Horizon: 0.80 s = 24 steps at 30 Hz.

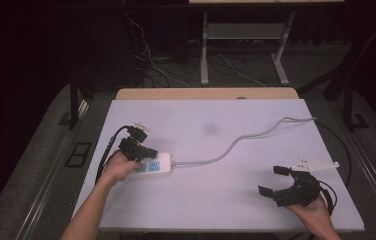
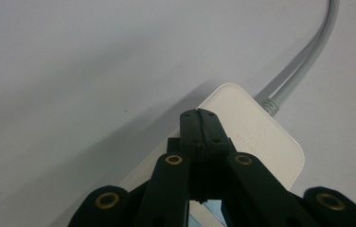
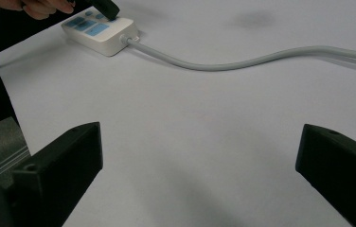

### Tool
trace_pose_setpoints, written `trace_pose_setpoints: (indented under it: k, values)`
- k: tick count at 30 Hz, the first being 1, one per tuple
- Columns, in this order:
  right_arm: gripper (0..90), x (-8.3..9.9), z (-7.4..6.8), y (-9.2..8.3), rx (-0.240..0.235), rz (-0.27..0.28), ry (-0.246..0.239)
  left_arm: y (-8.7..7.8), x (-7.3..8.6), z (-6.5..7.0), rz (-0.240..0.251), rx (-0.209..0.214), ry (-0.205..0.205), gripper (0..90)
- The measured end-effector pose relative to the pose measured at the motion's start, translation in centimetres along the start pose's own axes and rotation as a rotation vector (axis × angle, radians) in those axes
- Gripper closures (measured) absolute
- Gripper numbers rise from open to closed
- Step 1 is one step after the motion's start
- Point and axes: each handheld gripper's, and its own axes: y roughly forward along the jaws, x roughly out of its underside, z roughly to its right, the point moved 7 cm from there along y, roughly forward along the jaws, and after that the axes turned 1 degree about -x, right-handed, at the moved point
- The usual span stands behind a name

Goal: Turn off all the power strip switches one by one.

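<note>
- Left tool (image 2: 199, 113) is sitting clenched, jaws pressed together right over the white power strip (image 2: 256, 137), gripping nothing.
- Right tool (image 1: 274, 181) is hanging released above the counter (image 1: 216, 195), well apart from that strip.
- Grey cord (image 1: 236, 142) is snaking away past it.

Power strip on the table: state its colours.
White power strip with light blue socket panels, clearest in the right gripper view.

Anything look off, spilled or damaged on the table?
Nothing broken or spilled. One oddity: a faint dark smudge on the pale table sheet near its middle, beyond the grey cable. The white power strip with blue sockets lies flat under the shut left gripper; the right gripper is open over bare sheet.
</note>
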Motion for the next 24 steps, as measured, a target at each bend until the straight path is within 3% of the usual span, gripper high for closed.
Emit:
trace_pose_setpoints:
  k: [5, 9, 14, 18, 20, 24]
  values:
    - [1.3, 0.1, 0.1, 0.0, 0.002, 0.0, 0.003, -1.8, -0.8, -0.6, 0.1, 0.027, -0.057, 89.4]
    - [1.3, 0.0, 0.1, -0.1, 0.003, 0.003, 0.003, -3.1, -0.5, -1.1, 0.133, 0.024, -0.07, 89.4]
    - [1.3, 0.0, 0.2, 0.0, 0.007, 0.002, 0.004, -4.7, -0.4, -1.0, 0.211, 0.029, -0.051, 88.6]
    - [1.3, 0.0, 0.2, -0.1, 0.007, 0.003, 0.007, -6.4, -0.5, -0.2, 0.308, 0.033, -0.013, 77.9]
    - [1.3, 0.0, 0.2, -0.1, 0.007, 0.006, 0.006, -6.9, -0.3, 0.2, 0.335, 0.022, -0.006, 69.3]
    - [1.3, 0.0, 0.1, -0.2, 0.006, 0.008, 0.004, -7.7, 0.4, 1.4, 0.395, 0.024, 0.016, 61.8]
